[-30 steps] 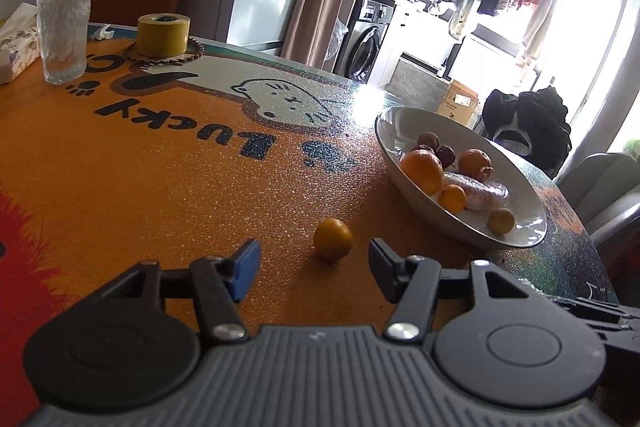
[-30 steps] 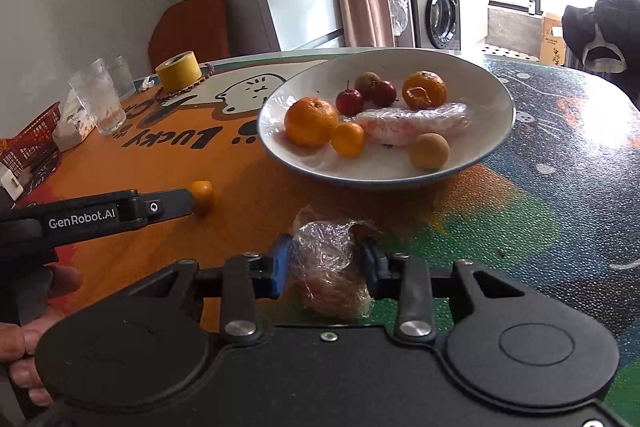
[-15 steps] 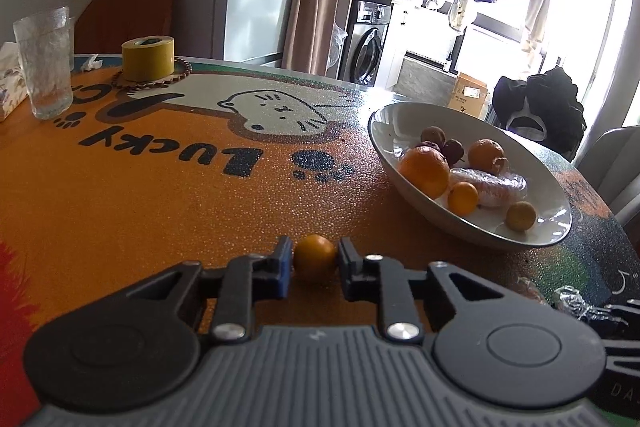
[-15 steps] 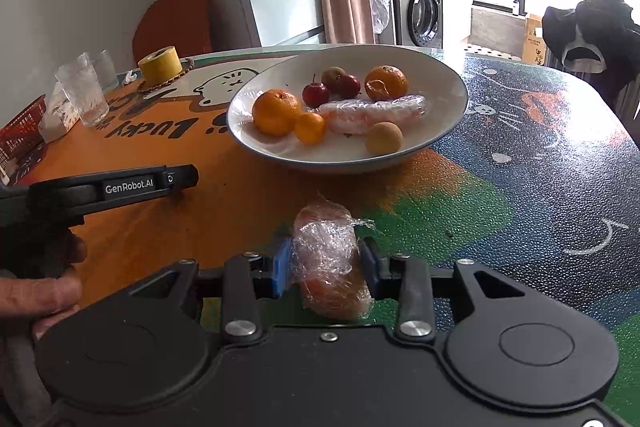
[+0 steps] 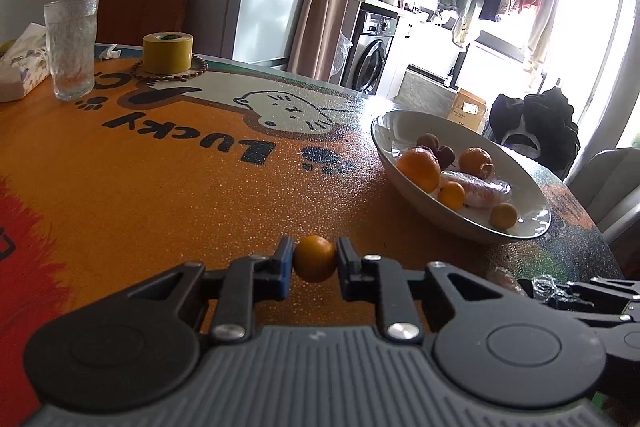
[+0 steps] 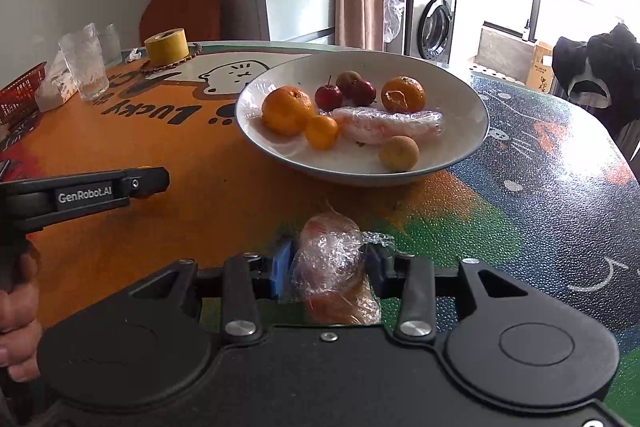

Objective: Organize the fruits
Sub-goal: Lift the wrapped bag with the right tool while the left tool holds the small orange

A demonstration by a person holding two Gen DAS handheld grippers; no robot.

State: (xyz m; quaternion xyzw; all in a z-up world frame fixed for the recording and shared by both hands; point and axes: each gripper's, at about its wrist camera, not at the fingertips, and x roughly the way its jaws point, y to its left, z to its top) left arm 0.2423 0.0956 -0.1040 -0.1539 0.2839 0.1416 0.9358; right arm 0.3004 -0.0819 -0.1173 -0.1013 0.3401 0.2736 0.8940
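My left gripper (image 5: 315, 261) is shut on a small orange fruit (image 5: 315, 258) just above the table, left of the white bowl (image 5: 404, 171). My right gripper (image 6: 330, 267) is shut on a plastic-wrapped fruit (image 6: 334, 267), in front of the bowl (image 6: 460, 99). The bowl holds oranges, small red fruits, a wrapped fruit (image 6: 390, 123) and a yellowish fruit (image 6: 399, 153). The left gripper's body (image 6: 88, 189) shows at the left of the right wrist view.
A drinking glass (image 5: 72, 47), a yellow tape roll (image 5: 168, 53) on a bead ring, and a tissue pack (image 5: 20, 71) stand at the table's far left. A red basket (image 6: 20, 95) sits at the left edge. Chairs stand around the table.
My left gripper moved up to the small orange and closed on it. My right gripper stays shut on the wrapped fruit and has lifted and moved slightly toward the bowl.
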